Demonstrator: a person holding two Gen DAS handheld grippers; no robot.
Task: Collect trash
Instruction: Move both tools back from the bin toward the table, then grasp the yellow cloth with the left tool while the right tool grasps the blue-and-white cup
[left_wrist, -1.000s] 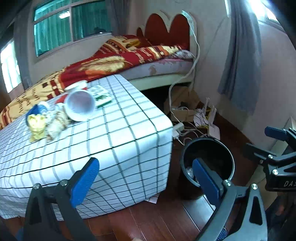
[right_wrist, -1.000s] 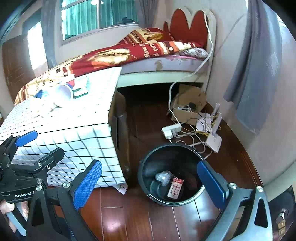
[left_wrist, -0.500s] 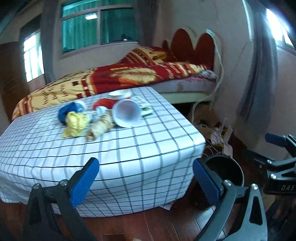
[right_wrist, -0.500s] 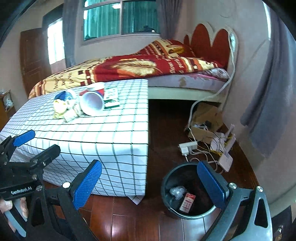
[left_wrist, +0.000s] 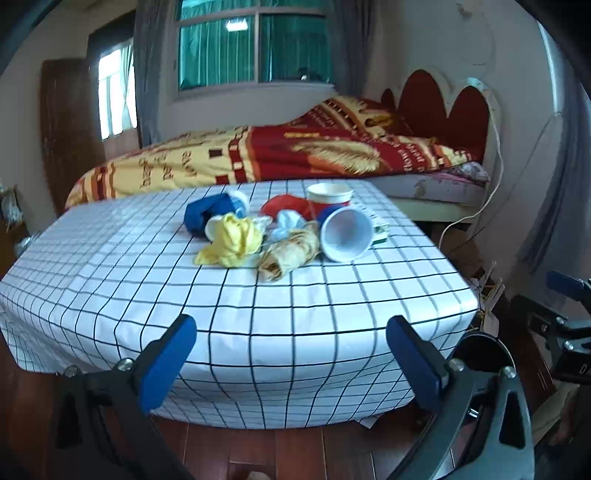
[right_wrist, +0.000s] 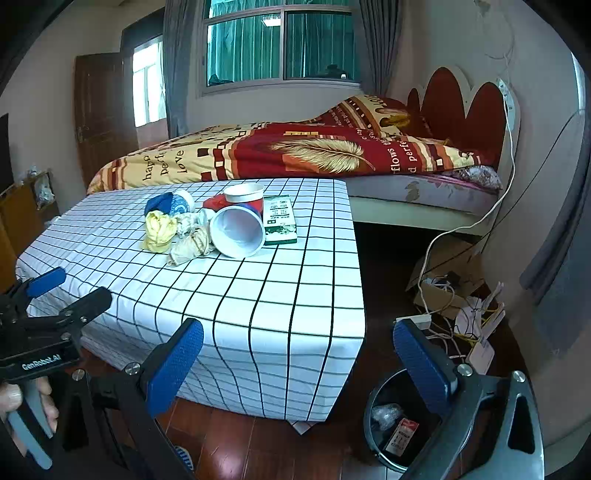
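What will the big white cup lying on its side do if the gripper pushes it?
The white cup lies on its side on the checked cloth, so a push would probably roll it, likely curving since it tapers. It looks empty and thin-walled, so probably light and easily squashed. The green carton beside it might block it.

White black-grid tablecloth; yellow wrapper — perhaps plastic; red-gold blanket

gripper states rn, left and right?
Left gripper: open, holding nothing.
Right gripper: open, holding nothing.
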